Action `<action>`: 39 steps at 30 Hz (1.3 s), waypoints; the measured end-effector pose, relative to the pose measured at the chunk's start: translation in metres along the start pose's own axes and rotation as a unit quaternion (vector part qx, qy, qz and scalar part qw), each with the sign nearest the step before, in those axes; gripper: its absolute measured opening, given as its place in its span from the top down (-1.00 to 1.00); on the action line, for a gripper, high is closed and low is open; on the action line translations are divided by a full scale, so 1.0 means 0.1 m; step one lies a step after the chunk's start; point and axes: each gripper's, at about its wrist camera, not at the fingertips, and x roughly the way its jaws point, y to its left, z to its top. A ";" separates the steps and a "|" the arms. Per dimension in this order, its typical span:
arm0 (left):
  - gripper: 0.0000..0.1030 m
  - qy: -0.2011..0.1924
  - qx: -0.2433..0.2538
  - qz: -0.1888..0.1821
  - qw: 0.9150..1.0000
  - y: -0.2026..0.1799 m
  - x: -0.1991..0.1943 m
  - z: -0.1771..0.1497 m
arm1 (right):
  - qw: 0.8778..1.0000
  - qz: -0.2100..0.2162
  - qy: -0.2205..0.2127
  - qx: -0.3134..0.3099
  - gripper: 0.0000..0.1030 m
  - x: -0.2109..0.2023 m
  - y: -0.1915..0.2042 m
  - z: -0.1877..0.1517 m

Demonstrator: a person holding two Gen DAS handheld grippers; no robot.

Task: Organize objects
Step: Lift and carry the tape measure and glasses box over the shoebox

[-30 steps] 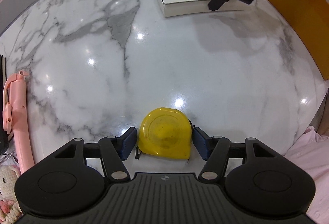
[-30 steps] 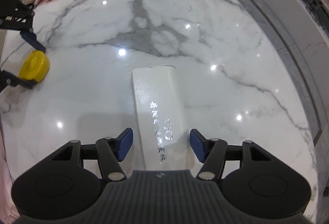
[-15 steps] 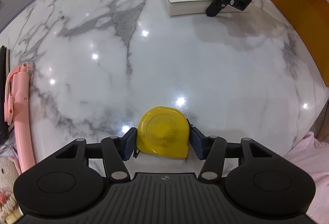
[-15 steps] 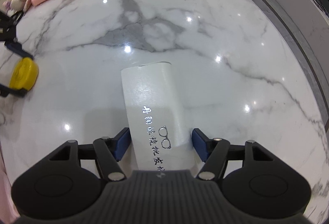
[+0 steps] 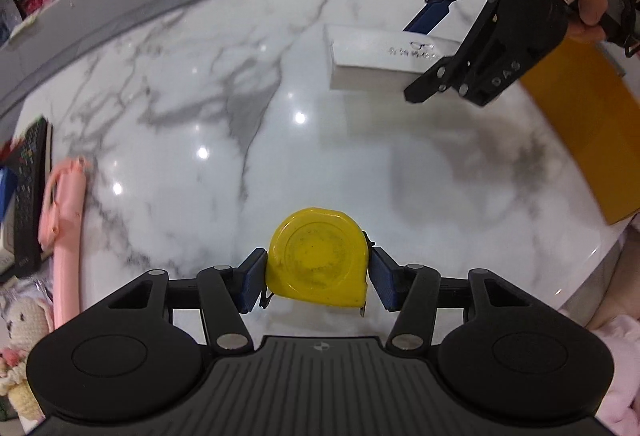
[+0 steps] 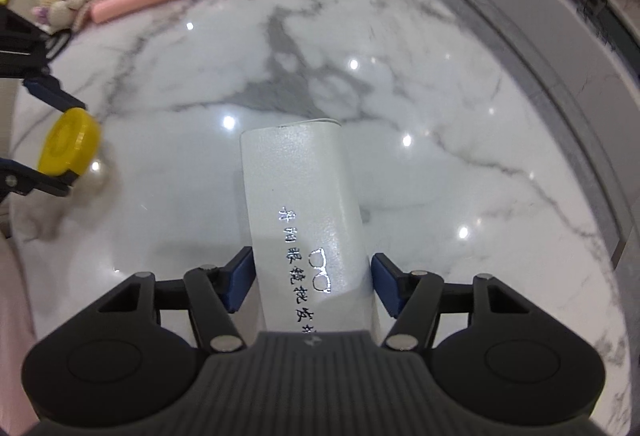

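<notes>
With left tool (image 5: 318,282) clamped on yellow tape measure (image 5: 318,256), right tool (image 6: 312,282) gripping white glasses box (image 6: 304,211), both off desk (image 5: 180,115): carry phase. Next: steady transfer toward orange bin (image 5: 592,139) beside right tool, then release.

The white box (image 6: 304,228) bears silver Chinese characters and a small spectacles sign — the right gripper (image 5: 416,59) carries the letters "DAS".

the white box (image 6: 308,236) runs under the camera housing — near end hidden.

Glossy marble tabletop (image 5: 168,107); scuffed yellow plastic tape measure (image 5: 318,256); pebbled white case (image 6: 304,203).
</notes>
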 end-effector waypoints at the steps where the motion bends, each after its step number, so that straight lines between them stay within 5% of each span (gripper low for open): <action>1: -0.23 -0.009 0.005 0.001 1.000 -0.06 -0.06 0.04 | 1.000 -0.004 -0.007 -0.002 -0.25 -0.09 0.02 -0.01; 10: -0.23 -0.090 0.082 -0.014 0.992 -0.83 -0.52 0.55 | 0.995 -0.054 -0.042 -0.066 -0.25 -1.26 0.08 -0.38; 18: -0.23 -0.134 0.168 -0.053 0.975 -1.68 -0.53 1.14 | 0.986 -0.111 0.015 -0.121 -0.25 -1.83 -0.26 -1.22; 26: -0.23 -0.128 0.231 -0.083 0.961 -2.35 -0.27 1.51 | 0.980 -0.129 0.061 -0.138 -0.25 -1.66 -0.77 -1.92; 39: -0.23 -0.061 0.291 -0.092 0.950 -2.67 0.35 1.75 | 0.990 -0.068 0.046 -0.118 -0.26 -1.09 -1.12 -2.14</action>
